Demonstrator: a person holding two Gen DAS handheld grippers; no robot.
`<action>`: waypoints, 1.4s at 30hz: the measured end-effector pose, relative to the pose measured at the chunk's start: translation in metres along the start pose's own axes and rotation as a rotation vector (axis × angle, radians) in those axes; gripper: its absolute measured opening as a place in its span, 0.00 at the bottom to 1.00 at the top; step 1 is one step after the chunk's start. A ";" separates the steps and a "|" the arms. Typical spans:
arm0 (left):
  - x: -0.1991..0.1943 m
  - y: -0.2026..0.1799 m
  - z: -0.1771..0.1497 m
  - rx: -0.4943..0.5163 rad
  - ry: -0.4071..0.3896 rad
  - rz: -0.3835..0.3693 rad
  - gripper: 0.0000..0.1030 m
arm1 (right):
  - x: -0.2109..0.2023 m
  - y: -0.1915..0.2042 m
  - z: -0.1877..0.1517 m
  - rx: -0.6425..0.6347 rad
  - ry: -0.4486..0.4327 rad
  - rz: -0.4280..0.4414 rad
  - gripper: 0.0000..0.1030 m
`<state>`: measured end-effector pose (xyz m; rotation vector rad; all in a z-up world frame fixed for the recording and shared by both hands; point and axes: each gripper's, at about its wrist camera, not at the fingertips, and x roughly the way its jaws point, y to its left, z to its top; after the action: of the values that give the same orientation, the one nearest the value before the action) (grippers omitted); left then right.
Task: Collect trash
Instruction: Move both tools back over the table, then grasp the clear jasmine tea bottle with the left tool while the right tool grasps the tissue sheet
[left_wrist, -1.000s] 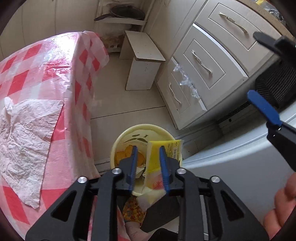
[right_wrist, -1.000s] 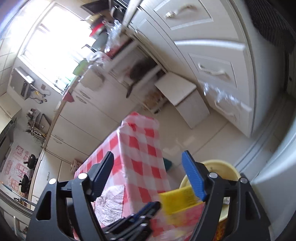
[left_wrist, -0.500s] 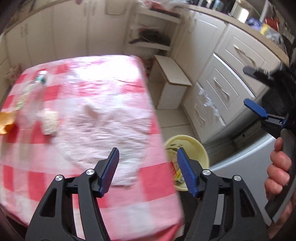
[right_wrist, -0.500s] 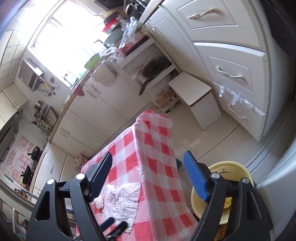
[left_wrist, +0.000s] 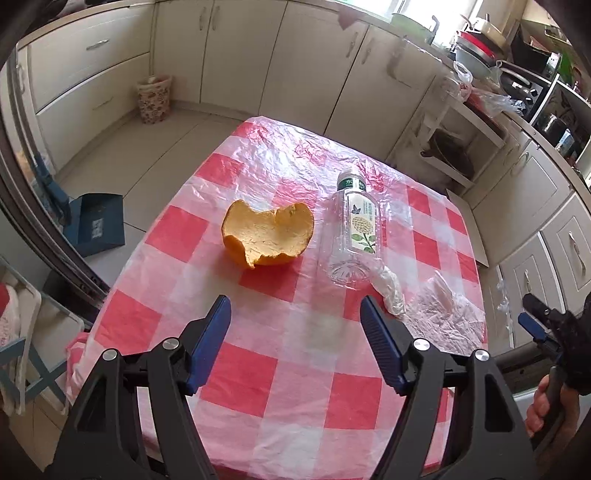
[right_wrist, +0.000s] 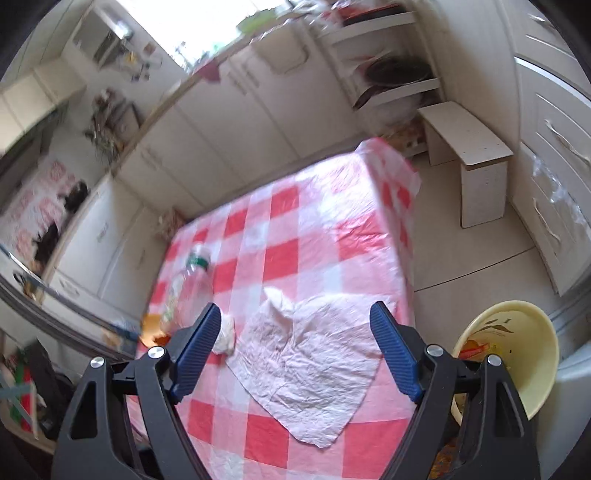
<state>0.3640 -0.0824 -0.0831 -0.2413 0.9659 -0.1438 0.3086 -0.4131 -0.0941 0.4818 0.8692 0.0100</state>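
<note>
Left wrist view: my left gripper (left_wrist: 295, 321) is opening, nothing between its fingers; orange peel (left_wrist: 267, 238) and bottle (left_wrist: 352, 236) lie ahead of them. My right gripper (right_wrist: 295, 332), opening and empty, hovers over the paper towel (right_wrist: 310, 369). Risk: the flat towel slides on the slick tablecloth (right_wrist: 295, 229), causing a missed pinch.

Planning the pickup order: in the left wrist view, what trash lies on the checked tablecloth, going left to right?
Orange peel → clear plastic bottle → small crumpled white wad → flat crumpled tissue near the table's right edge.
</note>
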 end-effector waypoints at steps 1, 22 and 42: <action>0.005 -0.006 0.001 0.013 0.004 -0.006 0.67 | 0.006 0.006 -0.003 -0.027 0.007 -0.035 0.77; 0.096 -0.078 0.050 0.167 0.078 0.069 0.72 | 0.062 0.030 -0.020 -0.270 0.137 -0.206 0.78; 0.138 -0.081 0.061 0.173 0.182 0.045 0.51 | 0.095 0.035 -0.027 -0.409 0.201 -0.261 0.78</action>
<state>0.4911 -0.1836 -0.1381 -0.0473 1.1324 -0.2096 0.3570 -0.3524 -0.1636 -0.0184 1.0914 -0.0034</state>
